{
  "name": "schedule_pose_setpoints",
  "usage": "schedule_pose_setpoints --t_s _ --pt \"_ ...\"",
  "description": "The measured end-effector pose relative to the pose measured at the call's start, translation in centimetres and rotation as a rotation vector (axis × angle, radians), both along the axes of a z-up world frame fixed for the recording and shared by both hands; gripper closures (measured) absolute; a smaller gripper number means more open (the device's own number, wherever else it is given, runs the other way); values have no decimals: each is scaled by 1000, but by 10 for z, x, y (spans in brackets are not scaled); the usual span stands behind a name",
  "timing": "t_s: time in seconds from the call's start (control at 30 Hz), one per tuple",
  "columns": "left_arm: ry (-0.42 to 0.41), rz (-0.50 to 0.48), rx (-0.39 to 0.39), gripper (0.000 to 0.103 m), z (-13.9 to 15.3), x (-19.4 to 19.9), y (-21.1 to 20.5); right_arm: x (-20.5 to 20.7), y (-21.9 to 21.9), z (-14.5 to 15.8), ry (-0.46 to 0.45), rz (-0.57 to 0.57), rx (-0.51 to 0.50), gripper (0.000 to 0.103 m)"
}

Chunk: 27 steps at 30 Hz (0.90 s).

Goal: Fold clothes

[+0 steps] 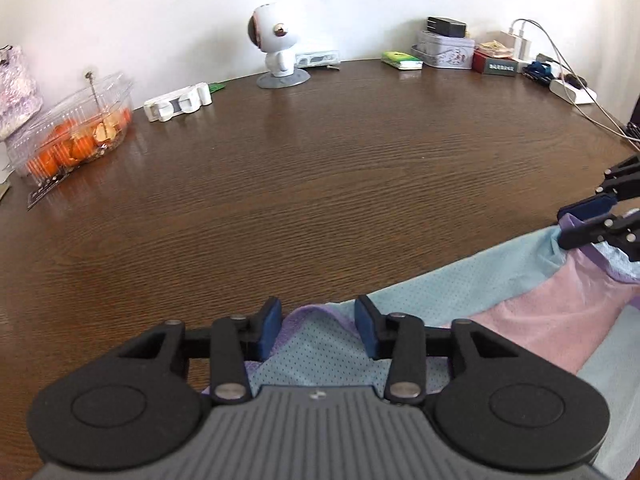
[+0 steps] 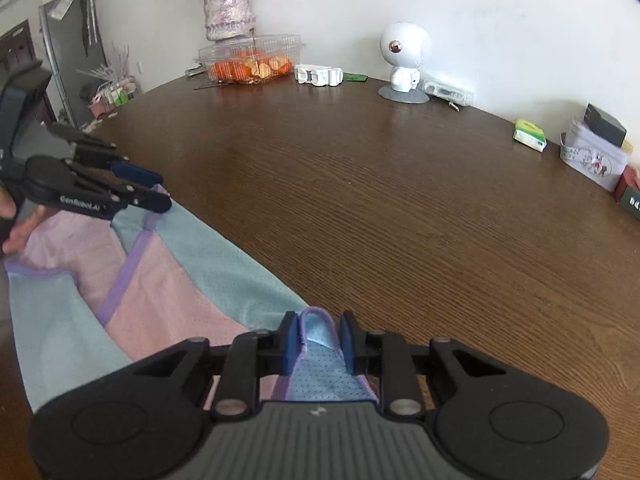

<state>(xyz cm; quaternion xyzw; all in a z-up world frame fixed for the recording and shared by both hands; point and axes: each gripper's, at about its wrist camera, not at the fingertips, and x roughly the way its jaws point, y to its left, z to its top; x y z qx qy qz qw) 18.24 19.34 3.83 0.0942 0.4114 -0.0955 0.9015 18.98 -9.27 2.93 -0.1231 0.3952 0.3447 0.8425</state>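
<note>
A mesh garment in light blue, pink and purple trim [image 2: 176, 276] lies over the near edge of the round brown table [image 2: 400, 208]. In the left wrist view my left gripper [image 1: 318, 330] stands open, its blue pads either side of a purple-edged corner of the garment [image 1: 316, 344]. In the right wrist view my right gripper [image 2: 318, 340] is open around another purple-edged corner [image 2: 320, 338]. The left gripper [image 2: 154, 192] shows at the left of the right wrist view; the right gripper [image 1: 580, 220] shows at the right edge of the left wrist view.
Along the table's far edge stand a clear box of oranges [image 1: 76, 136], a white clip-like object [image 1: 178, 102], a white robot figurine [image 1: 276, 46], a green packet [image 1: 402, 60], a tin [image 1: 444, 50], and chargers with cables [image 1: 568, 88]. A vase of flowers [image 2: 228, 10] stands behind the oranges.
</note>
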Motion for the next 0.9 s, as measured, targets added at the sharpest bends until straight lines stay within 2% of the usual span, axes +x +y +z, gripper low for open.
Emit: schedule_pose_setpoints --t_s 0.03,0.07,0.2,0.37,0.47,0.53,0.67,0.77,0.9 --pt "-5 -5 13 97 0 0 0 0 -1 0 4 -3 8 90" --pt "-12 -7 23 97 0 0 -2 0 -1 0 11 -1 16 98" --pt "-49 -8 30 98 6 -4 -5 -3 -1 2 -16 -14 14 99" --pt "-141 4 38 98 28 -33 -10 -26 -13 23 -118 28 84 99" --pt "-228 -4 112 97 34 -73 -27 -54 -24 32 -181 113 131 99" --pt "-266 -17 188 97 28 -100 -39 -78 -26 31 -214 178 101 99" --pt "-233 -31 270 97 8 -129 -47 -119 -23 14 -209 280 32 99" --pt "-199 -52 290 97 -3 -139 -48 -135 -20 5 -197 318 -1 100" --pt "-187 -51 260 97 4 -146 -44 -139 -23 4 -181 317 3 100"
